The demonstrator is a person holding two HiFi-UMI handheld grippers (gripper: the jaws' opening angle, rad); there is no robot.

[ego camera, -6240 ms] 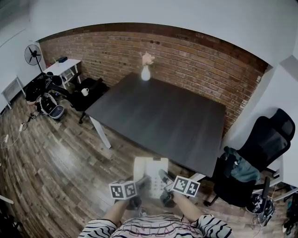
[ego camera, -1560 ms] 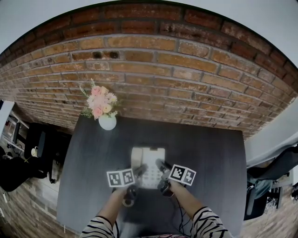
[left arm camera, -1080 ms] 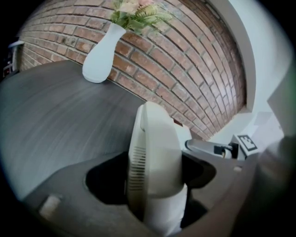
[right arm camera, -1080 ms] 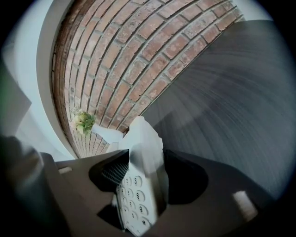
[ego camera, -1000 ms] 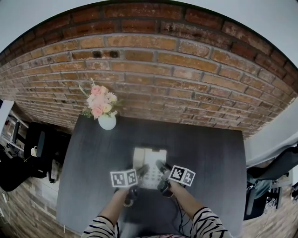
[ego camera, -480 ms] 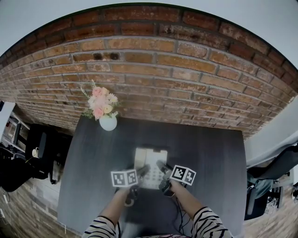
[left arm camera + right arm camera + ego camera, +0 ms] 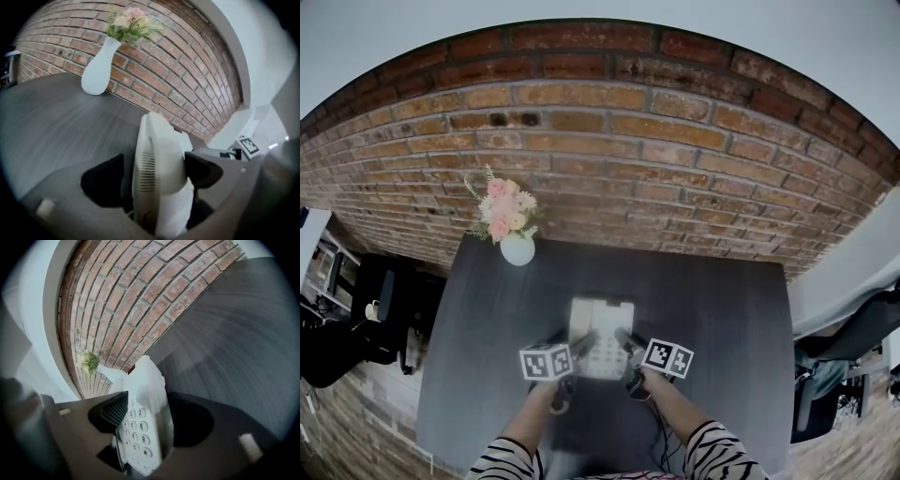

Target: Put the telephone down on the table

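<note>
The white push-button telephone (image 7: 600, 324) lies flat on the dark table (image 7: 722, 319), near its middle. My left gripper (image 7: 577, 345) stands at its near-left corner and my right gripper (image 7: 630, 345) at its near-right corner. In the left gripper view the telephone (image 7: 159, 173) rises between the black pads (image 7: 101, 187), with a narrow gap on the left side. The right gripper view shows its keypad (image 7: 136, 432) between that gripper's jaws. Both pairs of jaws are opening, spread wide around the telephone.
A white vase of pink flowers (image 7: 517, 246) stands at the table's far-left corner, against the brick wall (image 7: 675, 187). A thin cord (image 7: 661, 433) trails over the near part of the table. Black chairs (image 7: 384, 300) stand off the left edge.
Since the earliest frame the person has carried the telephone from the floor side up to the table. Over the last second it stays on the tabletop and the hands hardly move.
</note>
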